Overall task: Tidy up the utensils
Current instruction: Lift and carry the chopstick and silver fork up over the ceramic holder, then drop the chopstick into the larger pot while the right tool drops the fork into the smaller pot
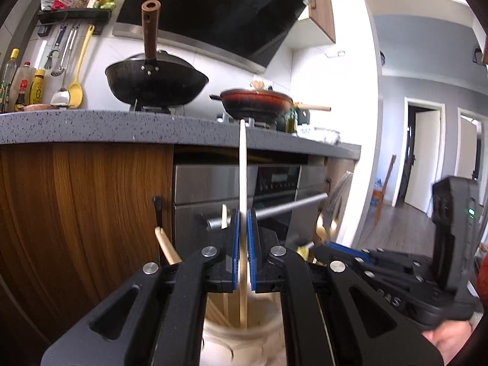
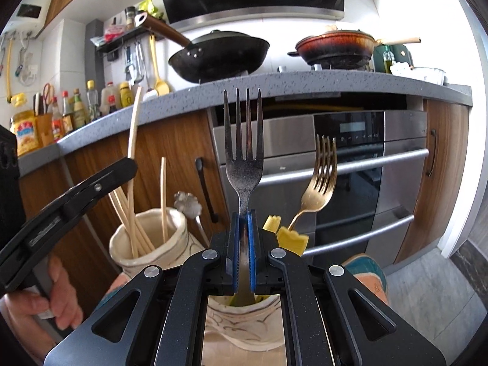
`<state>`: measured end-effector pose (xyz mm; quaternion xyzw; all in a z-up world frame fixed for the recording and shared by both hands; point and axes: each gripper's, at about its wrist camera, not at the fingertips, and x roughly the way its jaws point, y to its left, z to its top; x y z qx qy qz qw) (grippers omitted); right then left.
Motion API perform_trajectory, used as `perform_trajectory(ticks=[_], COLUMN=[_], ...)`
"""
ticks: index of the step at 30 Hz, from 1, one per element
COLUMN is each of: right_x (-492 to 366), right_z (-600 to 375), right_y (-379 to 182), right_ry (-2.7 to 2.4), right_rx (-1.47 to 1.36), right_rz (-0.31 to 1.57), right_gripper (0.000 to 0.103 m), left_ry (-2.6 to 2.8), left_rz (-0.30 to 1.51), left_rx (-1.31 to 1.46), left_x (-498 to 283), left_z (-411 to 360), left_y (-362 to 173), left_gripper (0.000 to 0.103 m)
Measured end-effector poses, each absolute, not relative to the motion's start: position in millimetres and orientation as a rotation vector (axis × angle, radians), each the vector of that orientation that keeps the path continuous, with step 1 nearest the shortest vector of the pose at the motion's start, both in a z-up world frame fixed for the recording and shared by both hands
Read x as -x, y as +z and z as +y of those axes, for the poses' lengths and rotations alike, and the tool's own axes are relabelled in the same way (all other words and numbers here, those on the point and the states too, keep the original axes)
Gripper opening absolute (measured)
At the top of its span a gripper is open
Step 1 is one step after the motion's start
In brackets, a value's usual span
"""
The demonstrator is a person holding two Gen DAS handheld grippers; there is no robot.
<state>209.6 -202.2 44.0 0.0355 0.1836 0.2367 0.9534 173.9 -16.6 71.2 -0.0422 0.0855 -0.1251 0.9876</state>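
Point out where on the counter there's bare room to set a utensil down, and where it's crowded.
Bare: the counter's front strip before the wok and red pan, and the stretch between them. Crowded: the left end, packed with bottles, and the right end by the white tray.

My blue-padded black left gripper [image 1: 243,216] pinches a pale wooden chopstick [image 1: 242,164]; my right gripper [image 2: 243,216] has the same colours around a dull silver fork [image 2: 243,140]. The gold fork [image 2: 320,177] gleams above cream cups [image 2: 170,228] with dark line patterns.
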Motion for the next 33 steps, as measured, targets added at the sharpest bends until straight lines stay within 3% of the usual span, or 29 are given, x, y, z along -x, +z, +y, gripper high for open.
perform_trajectory(ticks=[10, 15, 20, 25, 33], right_x=[-217.5, -220.5, -219.4, -201.1, -143.6], right_z=[-193.4, -192.9, -195.1, -200.0, -224.2], right_y=[23.5, 18.0, 18.9, 17.1, 23.4], right_ry=[0.487, 0.491, 0.491, 0.487, 0.476], right_rx=[-0.028, -0.03, -0.04, -0.028, -0.041], right_rz=[0.479, 0.493, 0.491, 0.481, 0.42], right_gripper=[0.006, 0.007, 0.026, 0.027, 0.028], left_ry=[-0.242, -0.233, -0.221, -0.185, -0.15], left_rz=[0.278, 0.289, 0.281, 0.27, 0.332], left_rx=[0.022, 0.032, 0.034, 0.034, 0.033], left_x=[-173.5, -172.0, -162.6, -142.2, -95.2], left_z=[-29.6, -28.9, -26.0, -17.7, -7.0], left_y=[54.1, 52.2, 55.9, 61.0, 36.5], left_gripper=[0.007, 0.023, 0.038, 0.049, 0.056])
